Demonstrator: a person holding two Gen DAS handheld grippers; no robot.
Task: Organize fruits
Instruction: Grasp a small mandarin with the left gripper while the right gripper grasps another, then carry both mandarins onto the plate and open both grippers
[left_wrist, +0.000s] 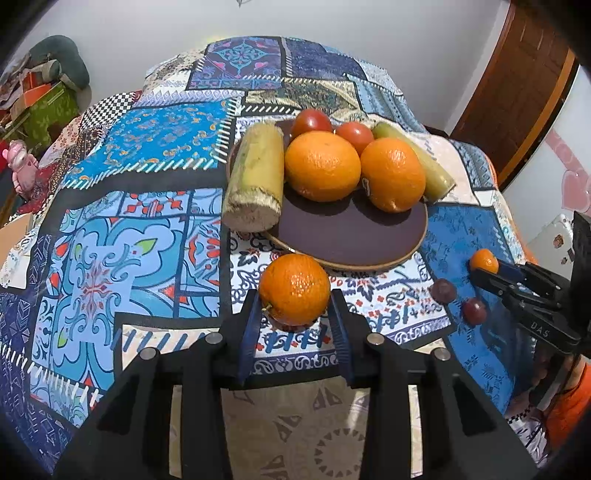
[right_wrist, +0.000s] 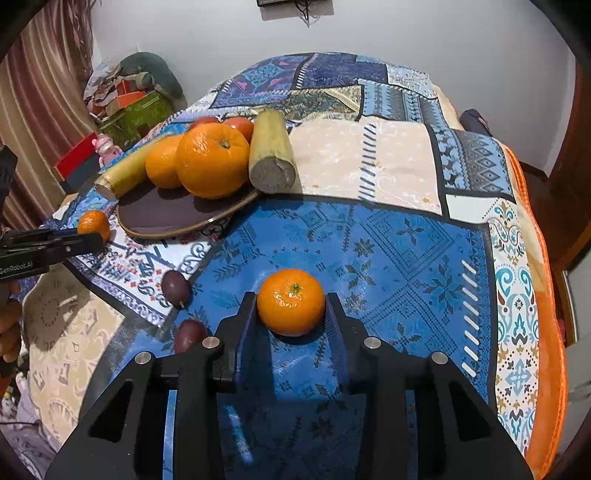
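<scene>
Plate (left_wrist: 351, 236) is the drop target, sitting on the patchwork cloth (left_wrist: 147, 221) with its near half bare.

The left gripper (left_wrist: 295, 314) has its fingers clamped on the big orange (left_wrist: 294, 288), pads against both flanks. The fruit is still down on the cloth just in front of the plate rim. Lift straight up first, clear the rim, and set it on the bare near part, not against the stacked fruit, which could roll.

The right gripper (right_wrist: 290, 314) is pinched on the small mandarin (right_wrist: 290, 302), which rests on the blue patch, well apart from the plate. It's soft, so keep the squeeze light. Bring it in from the side so the two tools don't cross.

Counts:
- plate: one
- cane pieces (left_wrist: 258, 177): two, on opposite plate edges, overhanging
- big oranges: three, two plated oranges (left_wrist: 322, 166) plus the held one
- tomatoes (left_wrist: 311, 120): two, at the back of the plate
- mandarin: one
- dark purple fruits (left_wrist: 443, 291): two, loose on the cloth between the grippers
</scene>
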